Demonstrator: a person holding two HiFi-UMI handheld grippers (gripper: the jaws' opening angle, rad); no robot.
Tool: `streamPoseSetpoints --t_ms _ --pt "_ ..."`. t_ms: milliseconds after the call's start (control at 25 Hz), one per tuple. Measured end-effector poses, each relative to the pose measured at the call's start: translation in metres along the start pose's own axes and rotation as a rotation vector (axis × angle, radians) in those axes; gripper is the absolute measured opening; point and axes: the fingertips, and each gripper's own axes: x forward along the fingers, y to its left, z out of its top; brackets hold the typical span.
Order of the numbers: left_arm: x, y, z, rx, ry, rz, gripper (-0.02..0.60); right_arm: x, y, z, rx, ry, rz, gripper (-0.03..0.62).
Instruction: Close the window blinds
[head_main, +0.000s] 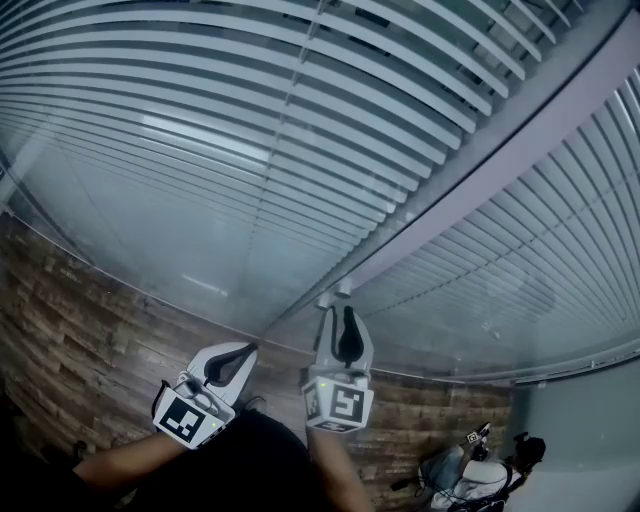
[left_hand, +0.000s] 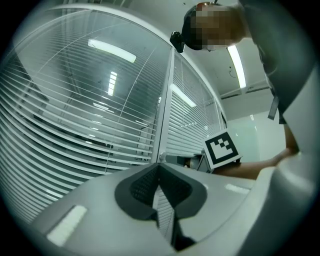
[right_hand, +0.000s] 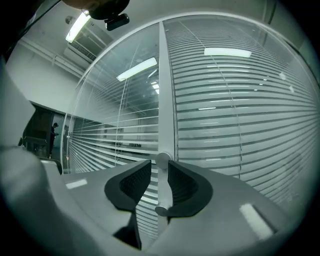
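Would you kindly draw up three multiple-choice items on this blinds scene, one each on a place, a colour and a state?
1. The round knob sits: A) between the jaws of the right claw; B) on a desk; C) on a chair.
2. The blind slats are: A) red; B) white; C) black.
3. The jaws of the left claw are: A) wide apart; B) closed on a cord; C) together, empty.

Answers: 1 A, the right gripper view shows the knob between parted jaws. 2 B, the slats look pale white in every view. 3 C, the left gripper view shows the jaws meeting with nothing between them.
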Motion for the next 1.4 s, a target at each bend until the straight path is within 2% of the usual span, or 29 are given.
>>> streamPoseSetpoints --t_ms 240,560,720,840,1040,1200,1320,1400 --pt "0.004 0.011 -0.017 -0.006 0.049 0.006 -0.002 0.014 -0.005 0.008 -0.008 -0.037 -0.006 0.117" --pt "0.008 0.012 -0.016 -0.012 0.044 -0.004 -0.002 0.022 -0.008 0.008 -0.025 -0.022 -0.049 0.118" --pt "0.008 0.015 -0.016 -0.011 0.045 0.002 -0.002 0.023 -0.008 0.008 -0.080 -0.021 -0.041 0.129" --pt "0.006 0.014 -0.019 0.000 0.046 -0.004 -0.002 0.023 -0.003 0.010 -0.184 -0.022 -0.024 0.127" --pt "0.011 0.007 -0.011 0.021 0.030 -0.019 -0.002 0.027 0.003 0.014 -0.514 0.036 0.051 0.127" --pt "0.009 0.000 -0.020 0.040 0.034 -0.044 -0.002 0.025 0.007 -0.003 -0.703 0.111 0.038 0.126" --pt "0.008 -0.004 -0.014 0.039 0.038 -0.044 -0.002 0.024 0.008 0.002 -0.841 0.143 0.038 0.124" --pt "0.009 -0.005 -0.011 0.029 0.043 -0.038 -0.002 0.025 0.008 0.006 -0.895 0.152 0.047 0.124"
